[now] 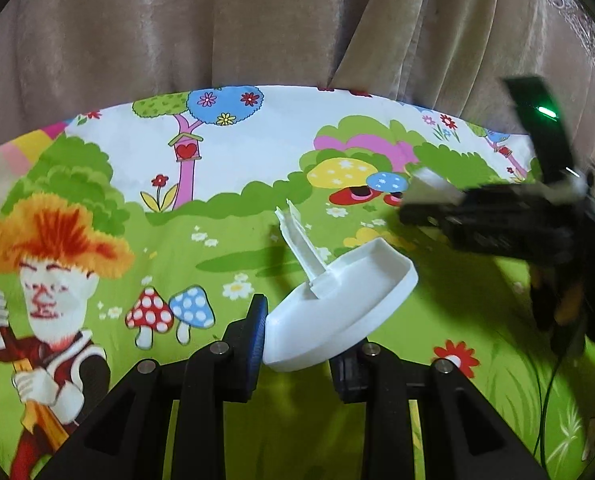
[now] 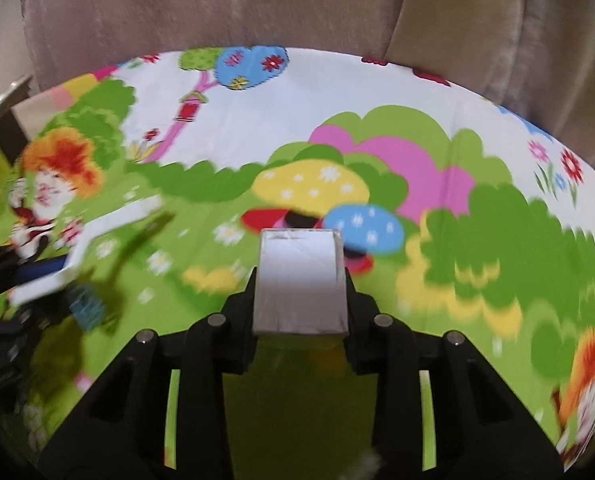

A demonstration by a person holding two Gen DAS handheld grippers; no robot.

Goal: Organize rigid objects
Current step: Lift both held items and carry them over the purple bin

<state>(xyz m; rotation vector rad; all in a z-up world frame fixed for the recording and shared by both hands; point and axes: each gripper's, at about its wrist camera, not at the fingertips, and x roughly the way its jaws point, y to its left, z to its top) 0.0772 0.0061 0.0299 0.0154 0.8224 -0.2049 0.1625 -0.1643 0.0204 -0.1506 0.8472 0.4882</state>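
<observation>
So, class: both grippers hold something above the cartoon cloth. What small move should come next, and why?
Probably lower the left gripper so the white boat-shaped piece meets the cloth: it hangs tilted. The right gripper holds its grey block squarely.

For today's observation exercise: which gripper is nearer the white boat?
Left. The left gripper is clamped on the white boat itself; the right gripper is off to one side, holding a grey block.
</observation>
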